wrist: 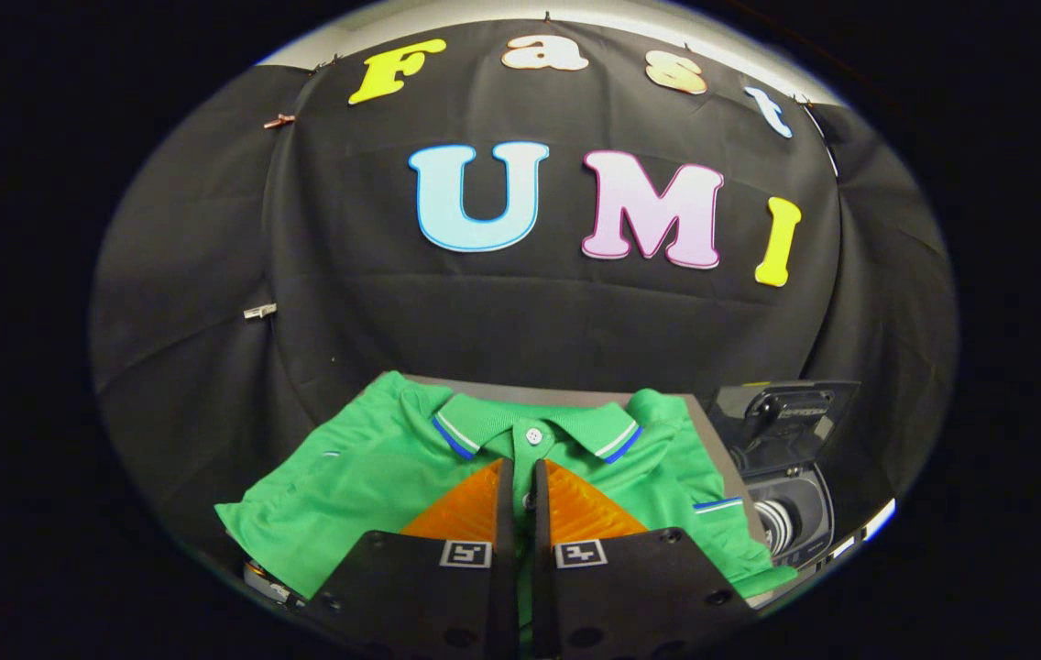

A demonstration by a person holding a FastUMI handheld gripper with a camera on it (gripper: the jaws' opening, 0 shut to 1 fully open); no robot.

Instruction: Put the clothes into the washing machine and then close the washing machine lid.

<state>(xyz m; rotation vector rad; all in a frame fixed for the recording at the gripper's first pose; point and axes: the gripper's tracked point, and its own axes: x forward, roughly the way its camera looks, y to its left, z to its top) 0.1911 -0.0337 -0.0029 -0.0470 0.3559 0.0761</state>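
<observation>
Pinching shirt placket just below the collar, gripper fingers nearly together on the fabric (washer lying open, off right).

light: bright, even, from above | focus: sharp centre | distortion: strong fisheye bending at edges | glare: none

Table bears a spread green polo shirt (collar toward wall); washing machine beside.

Tool: two ribbed fingers nearly together, narrow slit between. Each dark flat mount carries a square black-and-white marker, with round screw holes nearer the base.
</observation>
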